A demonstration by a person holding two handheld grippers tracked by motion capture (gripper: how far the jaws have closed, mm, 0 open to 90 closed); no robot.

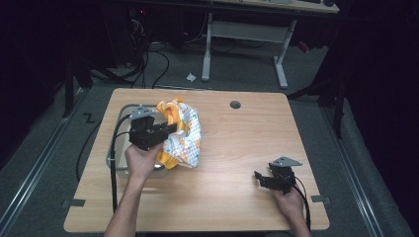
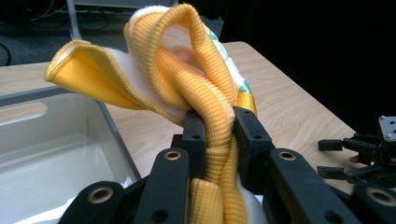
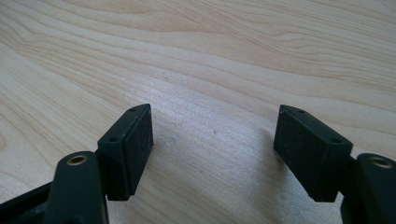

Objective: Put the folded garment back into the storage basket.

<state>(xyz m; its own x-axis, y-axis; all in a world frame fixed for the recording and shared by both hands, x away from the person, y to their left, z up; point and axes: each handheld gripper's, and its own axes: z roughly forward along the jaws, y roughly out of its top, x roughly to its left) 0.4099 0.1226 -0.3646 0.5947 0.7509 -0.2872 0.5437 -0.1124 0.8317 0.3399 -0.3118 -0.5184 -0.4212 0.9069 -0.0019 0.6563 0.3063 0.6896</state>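
From the high view we see the left tool (image 1: 165, 131) clamped on a yellow and white patterned garment (image 1: 184, 136), bunched at the table's (image 1: 232, 148) left side, partly over a pale bin (image 1: 114, 148). The right tool (image 1: 262, 178) rests low near the right front corner.

In the left gripper view, its jaws pinch the garment's (image 2: 187, 79) ribbed yellow band (image 2: 217, 135), possibly a cuff.

In the right gripper view, the right tool (image 3: 212, 140) stands wide apart, holding nothing, over bare wood.
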